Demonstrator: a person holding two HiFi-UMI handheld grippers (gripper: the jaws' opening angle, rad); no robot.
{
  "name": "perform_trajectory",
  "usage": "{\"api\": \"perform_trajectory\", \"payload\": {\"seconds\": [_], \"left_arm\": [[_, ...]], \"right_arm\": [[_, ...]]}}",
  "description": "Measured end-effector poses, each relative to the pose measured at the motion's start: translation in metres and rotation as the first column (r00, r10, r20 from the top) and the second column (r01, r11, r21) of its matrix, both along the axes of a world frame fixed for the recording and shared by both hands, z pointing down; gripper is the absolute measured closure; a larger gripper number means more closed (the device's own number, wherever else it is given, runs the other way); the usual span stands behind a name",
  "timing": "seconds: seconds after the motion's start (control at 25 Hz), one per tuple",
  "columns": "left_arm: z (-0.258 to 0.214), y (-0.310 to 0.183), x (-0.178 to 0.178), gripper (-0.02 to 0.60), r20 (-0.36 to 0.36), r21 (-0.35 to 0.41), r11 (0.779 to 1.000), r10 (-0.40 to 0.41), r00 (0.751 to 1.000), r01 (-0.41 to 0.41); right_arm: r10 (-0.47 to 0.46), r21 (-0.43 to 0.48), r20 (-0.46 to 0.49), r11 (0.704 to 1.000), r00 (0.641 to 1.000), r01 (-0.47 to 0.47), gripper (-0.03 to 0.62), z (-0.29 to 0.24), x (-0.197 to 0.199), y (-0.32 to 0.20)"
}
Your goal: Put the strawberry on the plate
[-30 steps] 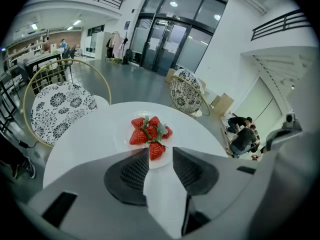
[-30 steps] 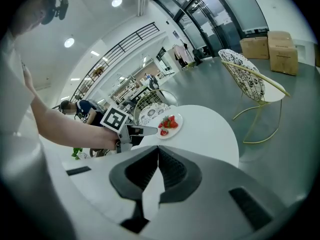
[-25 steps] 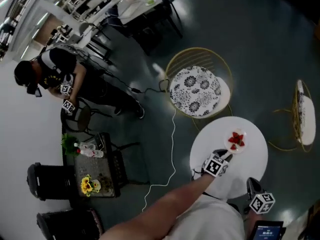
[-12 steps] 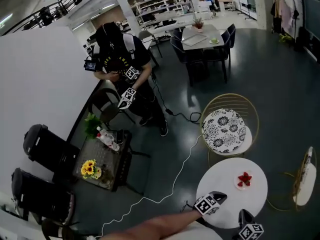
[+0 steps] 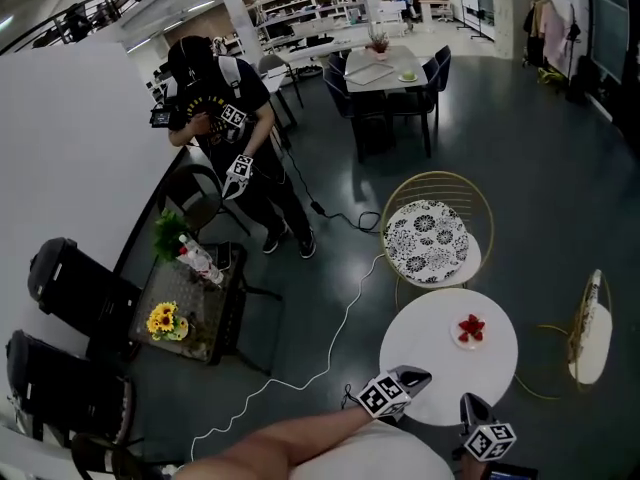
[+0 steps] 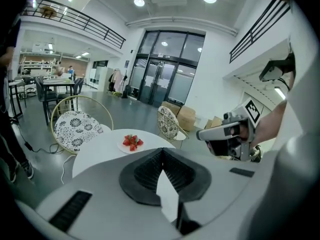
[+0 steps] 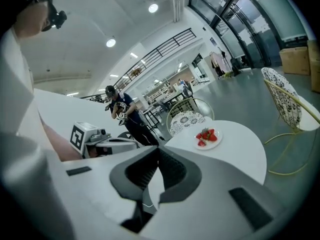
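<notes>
1. The left claw (image 5: 416,374) hangs over the near edge of the round white tabletop (image 5: 420,346). Its jaws have just come together, and there's nothing between them.
2. The right claw (image 5: 470,404) sits just to the right of the left one, at the tabletop's near rim. Its jaws are pressed together too, and it is empty.
3. Ahead of both claws and well apart from them, the strawberries (image 5: 471,326) lie in a small red cluster on the plate (image 5: 457,339). The plate is on the far right part of the tabletop.
4. Beyond the plate, just past the tabletop's far rim, there's a gold-wire chair (image 5: 432,240) with a black-and-white patterned cushion. A second chair (image 5: 590,326) like it stands off to the right of the right claw.
5. Off to the left of the left claw, a white cable (image 5: 338,330) trails over the dark floor. Farther left is a low side table (image 5: 195,313) with sunflowers (image 5: 162,320) on it.
6. Farthest off, a person (image 5: 225,118) in a dark shirt stands by the white wall.
</notes>
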State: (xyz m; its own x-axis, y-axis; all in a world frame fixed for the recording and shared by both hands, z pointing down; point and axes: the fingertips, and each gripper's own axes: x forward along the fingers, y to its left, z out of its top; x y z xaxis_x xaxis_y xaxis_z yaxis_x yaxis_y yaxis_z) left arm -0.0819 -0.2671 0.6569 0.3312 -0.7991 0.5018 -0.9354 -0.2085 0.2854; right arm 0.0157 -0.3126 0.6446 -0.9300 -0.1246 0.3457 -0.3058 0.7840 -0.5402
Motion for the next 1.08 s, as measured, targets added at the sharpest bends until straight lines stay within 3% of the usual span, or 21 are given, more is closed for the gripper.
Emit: {"api": "perform_trajectory", "payload": {"seconds": [0.16,0.28,0.44,1.08], "left_arm": [[0.006,0.001,-0.011,0.574,0.032,0.054,0.998,-0.018,0.999,0.016],[-0.001,0.034,0.020,0.574,0.000,0.052,0.998,0.036,0.999,-0.036],[-0.022,0.045,0.006,0.574,0.044,0.072,0.997,-0.007,0.999,0.004],[-0.019,0.054,0.067,0.574,0.065,0.055,0.997,0.049,0.997,-0.053]], "right_arm": [[-0.041,0.066,0.033,0.997,0.999,0.039,0.586,0.012,-0.007,-0.010],[0.014,0.085,-0.002,0.996,1.000,-0.014,0.586,0.001,0.029,0.025],[-0.010,0.106,0.030,0.994,0.999,0.007,0.586,-0.027,0.011,0.036],[0.029,0.085,0.030,0.996,0.999,-0.032,0.586,-0.029,0.068,0.059]]}}
